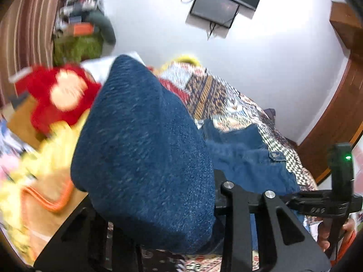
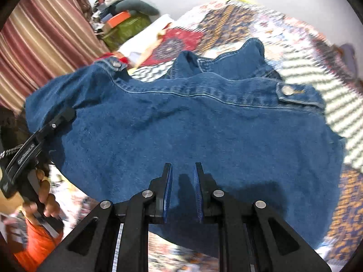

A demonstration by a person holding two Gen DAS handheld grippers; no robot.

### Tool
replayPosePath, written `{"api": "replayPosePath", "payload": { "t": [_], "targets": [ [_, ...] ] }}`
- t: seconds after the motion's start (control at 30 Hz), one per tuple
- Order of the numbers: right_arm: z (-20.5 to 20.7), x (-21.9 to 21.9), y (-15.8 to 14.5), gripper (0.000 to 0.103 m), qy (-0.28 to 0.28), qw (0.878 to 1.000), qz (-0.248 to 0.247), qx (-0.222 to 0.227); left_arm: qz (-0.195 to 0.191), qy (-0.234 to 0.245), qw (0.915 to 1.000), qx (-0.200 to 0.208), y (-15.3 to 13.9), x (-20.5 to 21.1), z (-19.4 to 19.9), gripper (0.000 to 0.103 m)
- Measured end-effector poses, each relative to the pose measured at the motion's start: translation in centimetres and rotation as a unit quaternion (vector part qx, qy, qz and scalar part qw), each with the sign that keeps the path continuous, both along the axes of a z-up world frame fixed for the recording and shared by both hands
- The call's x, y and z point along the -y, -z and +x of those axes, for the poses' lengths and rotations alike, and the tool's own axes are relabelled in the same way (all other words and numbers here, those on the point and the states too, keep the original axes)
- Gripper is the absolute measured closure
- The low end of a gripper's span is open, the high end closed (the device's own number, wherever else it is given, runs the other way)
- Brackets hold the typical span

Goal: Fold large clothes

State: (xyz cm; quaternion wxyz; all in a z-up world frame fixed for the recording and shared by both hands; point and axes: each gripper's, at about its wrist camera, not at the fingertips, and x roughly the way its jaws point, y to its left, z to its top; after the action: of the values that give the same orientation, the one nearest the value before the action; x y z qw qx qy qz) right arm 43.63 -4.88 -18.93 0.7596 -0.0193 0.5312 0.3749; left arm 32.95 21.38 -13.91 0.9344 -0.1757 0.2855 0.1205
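A blue denim jacket (image 2: 181,124) lies spread on a patterned bedspread (image 2: 238,22), collar at the far side, with metal snap buttons. My right gripper (image 2: 182,170) hovers open and empty over its near part. My left gripper (image 2: 65,115) shows at the jacket's left edge, shut on the denim. In the left wrist view a fold of the jacket (image 1: 140,149) drapes over the left gripper and hides its fingertips; the right gripper (image 1: 340,170) shows at the right edge.
A red plush toy (image 1: 61,95) and yellow cloth (image 1: 45,154) lie left of the jacket. A cluttered pile with a green bag (image 2: 127,27) stands by the striped curtain (image 2: 40,45). A dark screen (image 1: 215,6) hangs on the white wall.
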Motion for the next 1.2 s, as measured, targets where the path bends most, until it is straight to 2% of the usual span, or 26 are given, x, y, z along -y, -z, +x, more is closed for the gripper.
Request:
{"api": "replayPosePath", "payload": {
  "t": [0.13,0.27,0.4,0.5,0.53,0.63,0.73,0.87,0.93,1.03,1.2],
  "targets": [
    [-1.6,-4.2,2.8,0.089,-0.042,0.998,-0.012,-0.051,0.047,0.006,0.9989,0.006,-1.8,0.9,-1.1,0.07],
    [-2.8,-7.0,5.4,0.089,-0.053,0.996,-0.026,-0.065,0.076,0.025,0.9968,0.001,-2.0,2.7,-0.4,0.072],
    [-1.9,-6.9,6.4,0.089,-0.049,0.993,-0.016,-0.109,0.101,0.043,0.994,-0.003,-2.0,5.0,1.1,0.072],
    [-0.8,-5.0,6.2,0.089,-0.04,0.985,0.0,-0.166,0.118,0.066,0.9908,0.012,-2.9,7.6,1.6,0.073],
    [-0.5,-3.8,5.7,0.089,-0.03,0.985,0.006,-0.168,0.122,0.073,0.9897,0.016,-3.3,8.1,1.8,0.073],
    [-0.2,0.2,3.5,0.089,-0.003,0.991,0.013,-0.135,0.144,0.106,0.9835,0.027,-4.4,11.2,2.5,0.073],
    [0.1,5.7,0.7,0.089,0.042,0.996,0.006,-0.081,0.164,0.145,0.9751,0.033,-5.0,14.7,3.5,0.073],
    [-0.7,12.5,-1.8,0.089,0.104,0.994,-0.014,-0.025,0.206,0.194,0.9581,0.044,-5.2,19.9,4.5,0.074],
    [-1.8,16.1,-2.6,0.089,0.135,0.991,-0.024,-0.005,0.209,0.219,0.9521,0.044,-4.7,22.1,4.7,0.074],
    [-3.1,19.8,-3.1,0.089,0.17,0.985,-0.023,-0.005,0.217,0.251,0.9429,0.026,-3.3,25.0,5.1,0.074],
    [-6.0,24.1,-3.4,0.089,0.216,0.976,-0.012,-0.015,0.25,0.301,0.9192,-0.044,1.3,29.2,5.4,0.074]
  ]
}}
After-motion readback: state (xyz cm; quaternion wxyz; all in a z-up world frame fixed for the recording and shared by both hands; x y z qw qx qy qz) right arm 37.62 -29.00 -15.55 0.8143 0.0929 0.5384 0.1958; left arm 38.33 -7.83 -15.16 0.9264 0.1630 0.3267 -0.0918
